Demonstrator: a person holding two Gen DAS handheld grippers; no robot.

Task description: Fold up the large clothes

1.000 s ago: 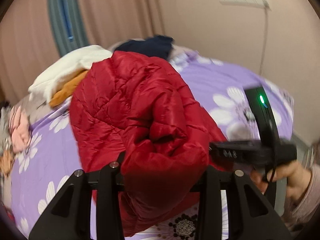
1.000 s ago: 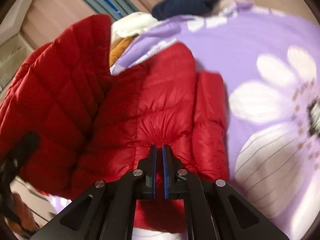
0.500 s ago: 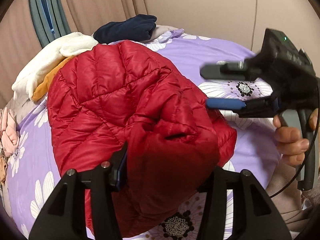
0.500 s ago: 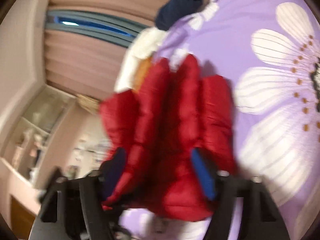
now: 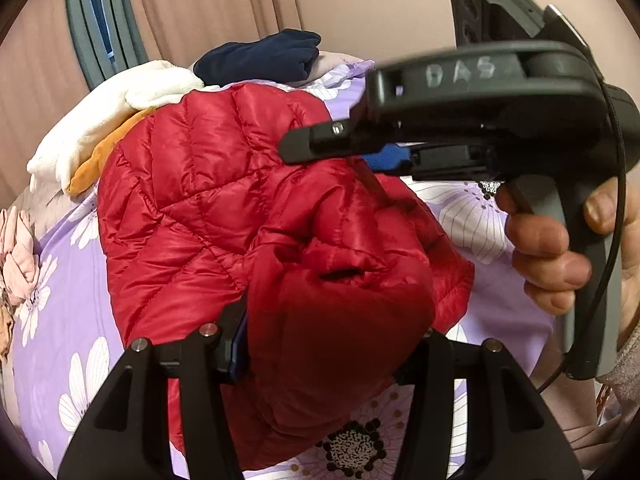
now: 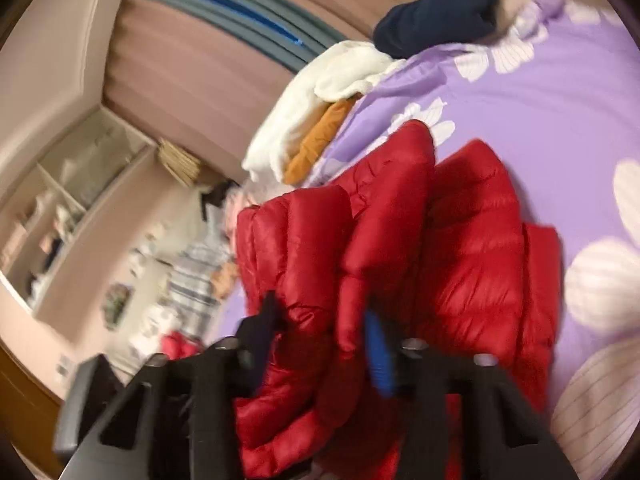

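Observation:
A red quilted down jacket (image 5: 224,208) lies bunched on the purple flowered bed; it also shows in the right wrist view (image 6: 460,240). My left gripper (image 5: 328,332) has its jaws wide, with a thick fold of the jacket filling the gap between them. My right gripper (image 6: 320,340) is open, its fingers apart around a jacket ridge. In the left wrist view the right gripper (image 5: 344,148) hovers just above the jacket's upper right part, held by a hand.
A white and orange pile of clothes (image 5: 100,132) and a dark navy garment (image 5: 264,60) lie at the bed's far end. Pink clothes (image 5: 16,252) sit at the left edge. Curtains, a wall and shelves (image 6: 60,208) surround the purple bedsheet (image 6: 560,100).
My right gripper was shut on the jacket's edge; it has opened, let go, and lifted up and over the jacket. My left gripper has kept its fold while the jacket shifted slightly.

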